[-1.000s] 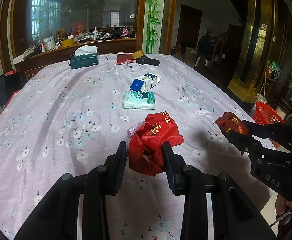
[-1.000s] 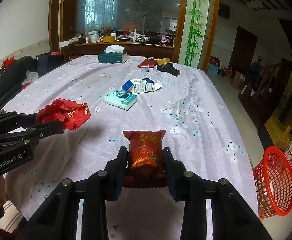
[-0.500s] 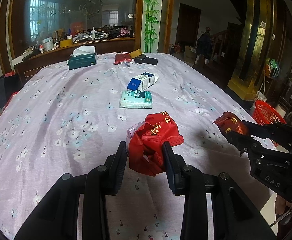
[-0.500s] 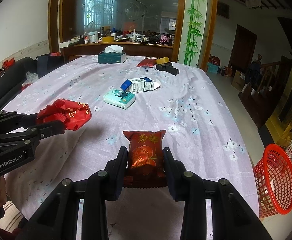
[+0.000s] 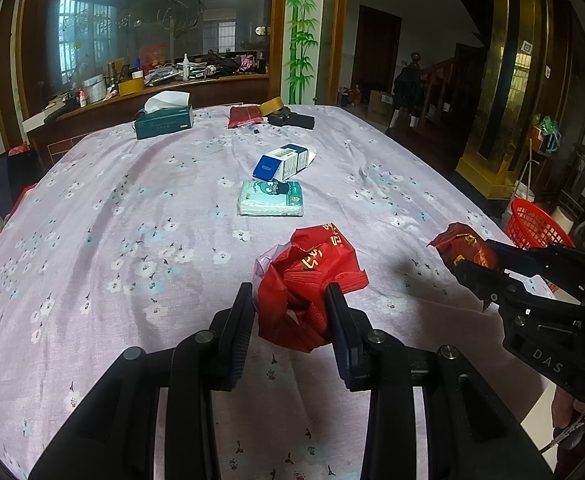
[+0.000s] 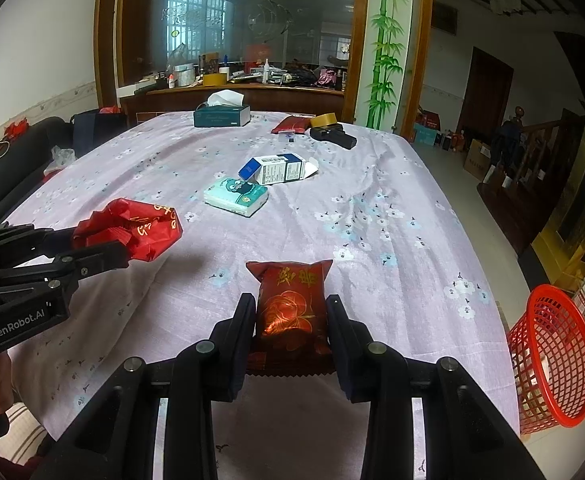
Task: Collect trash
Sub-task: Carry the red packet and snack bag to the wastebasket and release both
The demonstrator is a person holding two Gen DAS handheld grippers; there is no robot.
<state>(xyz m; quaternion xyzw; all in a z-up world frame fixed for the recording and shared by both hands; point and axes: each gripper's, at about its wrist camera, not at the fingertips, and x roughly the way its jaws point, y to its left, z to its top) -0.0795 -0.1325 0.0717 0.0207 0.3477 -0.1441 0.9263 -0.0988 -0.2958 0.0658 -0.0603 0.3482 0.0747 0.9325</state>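
Table (image 5: pixel 104 216) was large and covered with a lilac cloth printed with small white and blue blossoms; cloth lay rumpled in shallow folds toward the far right. Both grippers hung above its near edge.

Left gripper (image 5: pixel 290 312): fingers clamped on a crumpled red bag (image 5: pixel 306 280) with gold lettering, held clear of the cloth. Right gripper (image 6: pixel 290 320): fingers pinched on a red snack packet (image 6: pixel 292 300) with a gold flower print, upright between the pads, also off the cloth.

Remaining on the cloth, mid-table: a pale green tissue pack (image 5: pixel 270 198), and just behind it a blue-and-white carton (image 5: pixel 284 162) lying on its side with one flap open. Far end: a dark green tissue box (image 5: pixel 164 122) with a white sheet pulled up, a flat red pouch (image 5: pixel 245 116), a roll of tan tape (image 5: pixel 271 105) and a black object (image 5: pixel 292 120) I could not identify.

Room: a red mesh basket (image 6: pixel 552 360) stood on the floor off the table's right side, tilted in the fisheye view. Beyond the far end ran a wooden counter (image 6: pixel 228 92) crowded with bottles and boxes under a big glass panel, beside it a pillar painted with green bamboo (image 6: pixel 384 44). A dark wooden door (image 6: pixel 486 88) and stair rail were at right.
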